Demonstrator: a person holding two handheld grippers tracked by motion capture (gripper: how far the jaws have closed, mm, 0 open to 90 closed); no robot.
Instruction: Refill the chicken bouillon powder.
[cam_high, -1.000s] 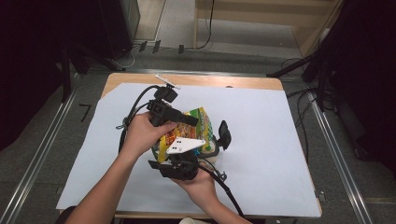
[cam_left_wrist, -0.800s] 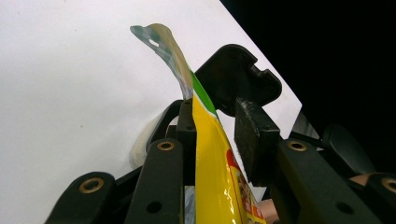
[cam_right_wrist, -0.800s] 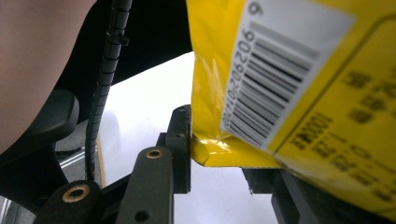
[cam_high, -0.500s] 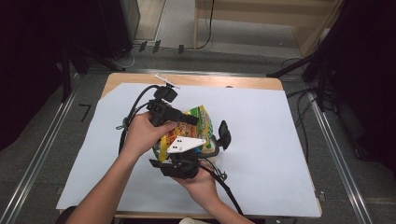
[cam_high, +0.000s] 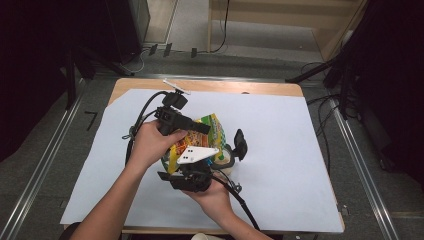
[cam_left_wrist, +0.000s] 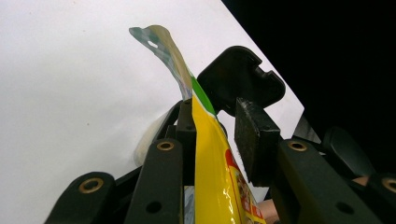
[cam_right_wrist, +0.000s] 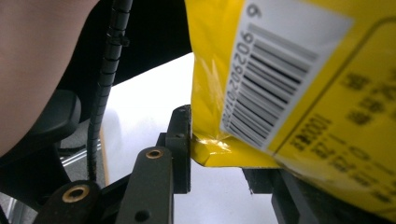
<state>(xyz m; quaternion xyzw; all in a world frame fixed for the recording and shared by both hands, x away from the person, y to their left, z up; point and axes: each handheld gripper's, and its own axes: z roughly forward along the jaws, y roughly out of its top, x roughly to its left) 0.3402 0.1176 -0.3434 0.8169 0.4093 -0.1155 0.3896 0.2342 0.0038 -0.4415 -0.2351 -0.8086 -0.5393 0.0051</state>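
A yellow and green snack bag (cam_high: 212, 131) is held up over the middle of the table between both grippers. My left gripper (cam_high: 202, 127) reaches in from the left. In the left gripper view the bag's thin edge (cam_left_wrist: 205, 140) leans on one pad (cam_left_wrist: 187, 135), and the other pad (cam_left_wrist: 254, 140) stands apart from it, so this gripper (cam_left_wrist: 212, 126) is open. My right gripper (cam_high: 222, 155) comes from below with one black jaw beside the bag. In the right gripper view the bag's barcoded corner (cam_right_wrist: 243, 93) is creased against one pad (cam_right_wrist: 181, 149), wedged in this gripper (cam_right_wrist: 217, 158).
White paper (cam_high: 300, 150) covers the wooden table (cam_high: 210, 86). A pale round thing (cam_high: 227, 162) peeks out under the bag's right side. Black cables trail from both grippers toward the person. The floor beyond the table is dark, with metal rails (cam_high: 355, 165) on both sides.
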